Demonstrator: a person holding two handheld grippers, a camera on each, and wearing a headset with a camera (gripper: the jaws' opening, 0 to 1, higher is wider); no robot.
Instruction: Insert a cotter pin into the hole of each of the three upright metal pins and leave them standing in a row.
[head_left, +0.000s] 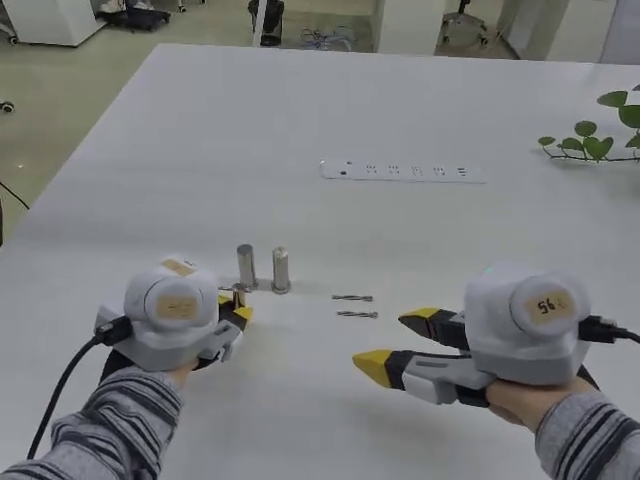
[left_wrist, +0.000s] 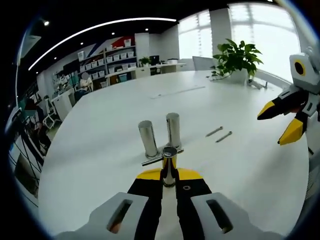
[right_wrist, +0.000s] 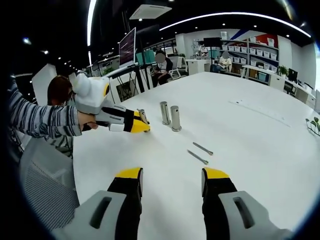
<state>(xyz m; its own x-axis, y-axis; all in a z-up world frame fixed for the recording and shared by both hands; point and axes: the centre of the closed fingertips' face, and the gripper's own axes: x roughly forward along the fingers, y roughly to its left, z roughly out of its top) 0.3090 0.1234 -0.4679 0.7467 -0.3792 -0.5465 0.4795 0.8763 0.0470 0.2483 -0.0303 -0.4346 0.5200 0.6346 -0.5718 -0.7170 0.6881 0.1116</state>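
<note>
The left gripper (left_wrist: 169, 176) is clamped on one metal pin (left_wrist: 169, 156), holding it upright on the table (head_left: 300, 120) close to the near edge, left of centre. A cotter pin (left_wrist: 152, 160) appears to pass crosswise through this pin near its top, sticking out on both sides. Just beyond, towards the far edge, the two other metal pins (left_wrist: 148, 137) stand side by side, close but apart, and both look bare. Two loose cotter pins (head_left: 355, 305) lie flat to their right, roughly parallel. The right gripper (head_left: 395, 342) hovers nearer the right edge with its jaws spread and nothing between them, tips aimed towards the loose cotter pins. A power strip (head_left: 405, 171) lies well off towards the far edge.

By my reading one pin of three is done. Several things could go wrong:
- The held pin sits in front of the other two rather than in line, so letting go here would spoil the row.
- An abrupt release could tip it, since the base is narrow.
- The loose cotter pins are thin and flat on a smooth top, so the jaws may skid them away rather than lift them.
- Threading a bare pin that is not steadied could topple it into its close neighbour
</note>
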